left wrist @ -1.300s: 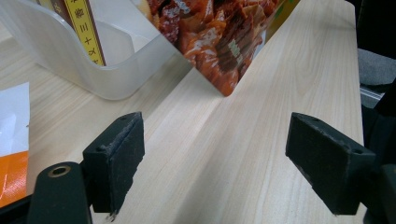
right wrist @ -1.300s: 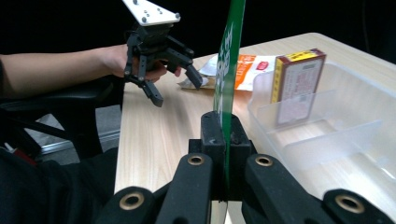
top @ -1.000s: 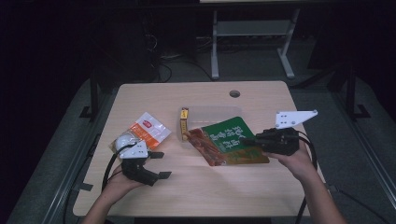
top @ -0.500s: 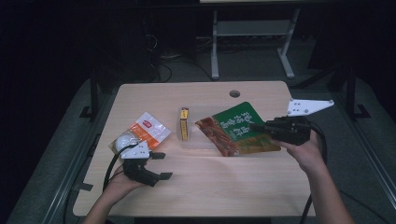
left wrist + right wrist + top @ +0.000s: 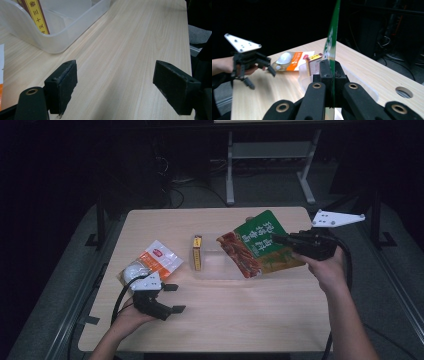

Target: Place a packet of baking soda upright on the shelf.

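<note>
Green pouch (image 5: 260,245) hangs pinched by one edge in our right gripper's (image 5: 292,240) jaws and may slip; left gripper's (image 5: 167,297) jaws spread idle.

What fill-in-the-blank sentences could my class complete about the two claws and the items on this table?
1. The right claw is shut on the ____ packet.
2. The left claw has its jaws ____, holding nothing.
3. The yellow box stands inside the clear ____.
4. The orange-and-white packet lies on the ____.

Missing words: green; open; tray; table
</note>
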Tool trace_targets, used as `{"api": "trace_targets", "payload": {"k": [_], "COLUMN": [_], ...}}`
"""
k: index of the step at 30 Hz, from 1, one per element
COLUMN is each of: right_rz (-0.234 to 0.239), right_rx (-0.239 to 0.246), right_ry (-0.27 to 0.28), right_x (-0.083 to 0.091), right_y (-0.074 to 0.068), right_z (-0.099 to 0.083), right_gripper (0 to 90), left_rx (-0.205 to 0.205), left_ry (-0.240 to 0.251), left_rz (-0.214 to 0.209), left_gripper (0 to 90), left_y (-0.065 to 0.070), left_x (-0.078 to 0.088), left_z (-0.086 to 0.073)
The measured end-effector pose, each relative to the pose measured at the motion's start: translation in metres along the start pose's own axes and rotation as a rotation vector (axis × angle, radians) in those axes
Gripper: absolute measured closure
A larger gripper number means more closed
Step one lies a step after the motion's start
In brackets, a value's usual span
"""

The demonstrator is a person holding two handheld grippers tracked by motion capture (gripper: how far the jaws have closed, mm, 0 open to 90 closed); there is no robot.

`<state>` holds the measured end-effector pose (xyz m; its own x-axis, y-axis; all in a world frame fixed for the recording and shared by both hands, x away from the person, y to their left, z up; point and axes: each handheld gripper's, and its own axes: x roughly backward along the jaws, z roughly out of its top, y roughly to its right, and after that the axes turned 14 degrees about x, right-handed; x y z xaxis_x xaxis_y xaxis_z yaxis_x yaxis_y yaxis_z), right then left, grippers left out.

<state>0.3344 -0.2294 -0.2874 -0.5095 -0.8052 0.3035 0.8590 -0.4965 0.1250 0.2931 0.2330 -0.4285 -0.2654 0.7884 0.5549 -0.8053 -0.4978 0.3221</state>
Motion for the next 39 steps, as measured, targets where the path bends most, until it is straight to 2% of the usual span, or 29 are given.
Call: {"api": "trace_targets", "payload": {"k": [4,11,17,19,24,28,29,39], "right_rz": [-0.023,-0.032,-0.074,-0.099,-0.115,-0.145,-0.148,-0.158], "right_rx": [-0.003,0.001,0.011,0.008,-0.005,-0.014,-0.014,-0.016], "right_ry": [0.005,0.021,-0.019,-0.037,-0.061,-0.084,-0.088,-0.162], "right_x": [-0.005,-0.007,-0.012,-0.015,-0.021,-0.028,-0.029,-0.051], "right_y": [0.004,0.009,0.011,0.012,0.014,0.014,0.014,0.018], "right_z": [0.000,0.009,0.011,0.011,0.007,0.007,0.007,0.009], "right_gripper": [90.0,90.0,90.0,90.0,90.0,90.0,90.0,90.0], "left_rx": [-0.005,-0.013,-0.017,-0.015,-0.022,-0.029,-0.020,-0.037], "left_ry": [-0.016,-0.018,-0.024,-0.024,-0.030,-0.036,-0.030,-0.059], "left_rz": [0.002,0.001,0.000,0.000,0.000,0.003,0.001,0.020], "left_gripper": [19.2,19.2,19.3,19.3,19.2,19.1,19.0,18.0], "left_y": [-0.001,-0.001,-0.001,-0.001,-0.002,-0.001,-0.001,-0.002], "left_x": [0.000,0.000,0.000,0.000,0.000,-0.001,-0.001,-0.005], "left_z": [0.000,0.001,0.001,0.000,0.000,0.000,0.000,-0.003]}}
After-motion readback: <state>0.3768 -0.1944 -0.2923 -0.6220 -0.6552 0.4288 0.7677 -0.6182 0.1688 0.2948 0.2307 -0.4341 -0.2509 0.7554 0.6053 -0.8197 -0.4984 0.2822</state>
